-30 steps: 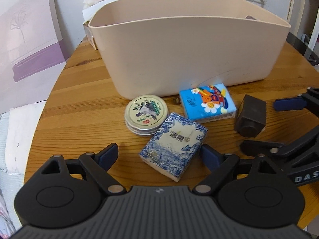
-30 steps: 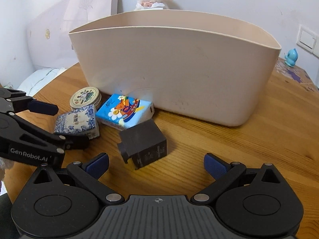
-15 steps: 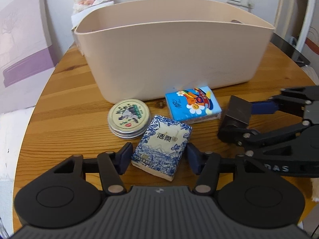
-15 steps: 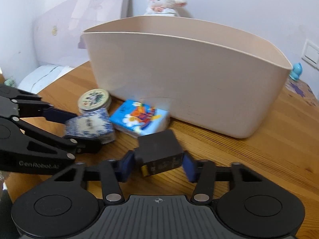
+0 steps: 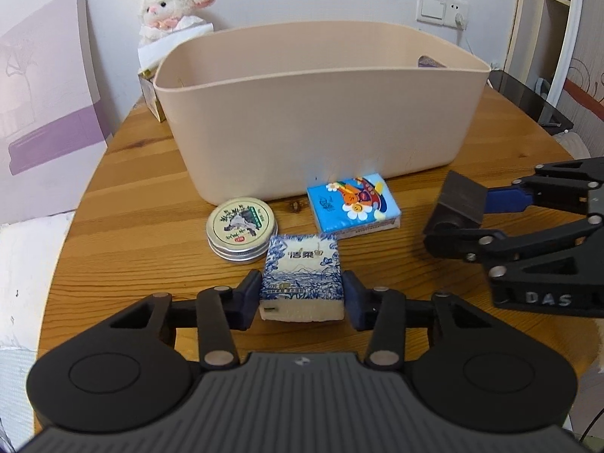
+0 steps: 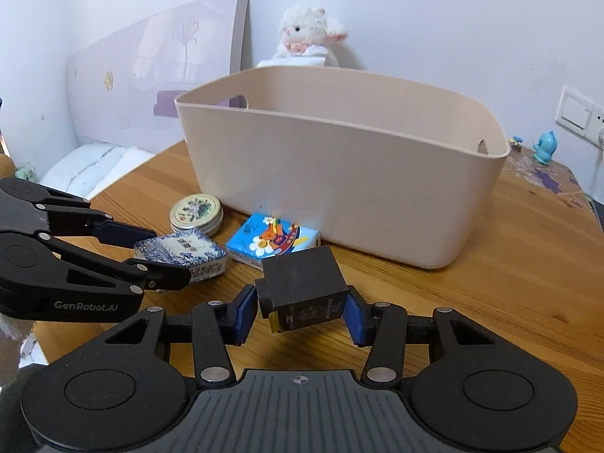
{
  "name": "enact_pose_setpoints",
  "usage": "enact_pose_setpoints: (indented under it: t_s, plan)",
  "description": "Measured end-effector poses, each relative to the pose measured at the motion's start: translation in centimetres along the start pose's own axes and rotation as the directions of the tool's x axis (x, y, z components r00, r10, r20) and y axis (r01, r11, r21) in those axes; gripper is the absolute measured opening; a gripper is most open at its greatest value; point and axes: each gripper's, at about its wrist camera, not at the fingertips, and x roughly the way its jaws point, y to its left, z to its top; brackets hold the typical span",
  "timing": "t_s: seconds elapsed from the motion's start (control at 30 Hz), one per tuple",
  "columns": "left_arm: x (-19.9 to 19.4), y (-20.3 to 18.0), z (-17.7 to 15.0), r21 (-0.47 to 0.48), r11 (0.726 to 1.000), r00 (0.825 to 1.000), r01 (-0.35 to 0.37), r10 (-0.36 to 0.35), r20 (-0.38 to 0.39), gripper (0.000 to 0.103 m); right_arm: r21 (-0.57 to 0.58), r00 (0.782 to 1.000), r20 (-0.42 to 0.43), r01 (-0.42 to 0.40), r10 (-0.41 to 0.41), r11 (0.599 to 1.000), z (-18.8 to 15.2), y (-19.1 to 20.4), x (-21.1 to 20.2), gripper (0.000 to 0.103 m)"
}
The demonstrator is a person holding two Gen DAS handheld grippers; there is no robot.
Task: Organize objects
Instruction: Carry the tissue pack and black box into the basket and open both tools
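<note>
My left gripper (image 5: 302, 296) is shut on a blue-and-white tissue pack (image 5: 302, 271) and holds it just above the table; it also shows in the right wrist view (image 6: 181, 251). My right gripper (image 6: 300, 309) is shut on a black box (image 6: 304, 288), lifted off the table; it shows at the right of the left wrist view (image 5: 458, 198). A round tin (image 5: 241, 228) and a blue cartoon tissue pack (image 5: 353, 204) lie on the wooden table (image 5: 143, 204) in front of the beige bin (image 5: 321, 113).
A plush lamb (image 5: 171, 7) sits on a box behind the bin's left end. A lilac panel (image 5: 45, 102) leans at the left. A small blue figurine (image 6: 543, 147) stands at the back right. The table edge curves round at the left.
Both grippers closed, the left on the blue-and-white tissue pack and the right on the black box, and lifted them a little. The bin now looks farther and lower.
</note>
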Motion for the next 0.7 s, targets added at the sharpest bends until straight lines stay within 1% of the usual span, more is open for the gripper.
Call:
enact_pose_setpoints:
  t_s: [0.13,0.43,0.7]
  plan:
    - [-0.9,-0.1,0.1,0.003,1.0,1.0,-0.004,0.004,0.016,0.048,0.003,1.0,0.024,0.002,-0.003,1.0,0.3,-0.3,-1.5,0.046]
    - [-3.4,0.0,-0.3,0.002,1.0,0.998,-0.021,0.021,0.054,0.048,0.011,0.998,0.067,0.008,-0.009,1.0,1.0,-0.7,-3.6,0.046]
    - [-6.4,0.5,0.9,-0.028,0.998,0.99,-0.05,0.053,0.129,0.047,0.022,0.992,0.122,0.005,-0.007,1.0,2.3,-1.1,-5.6,0.046]
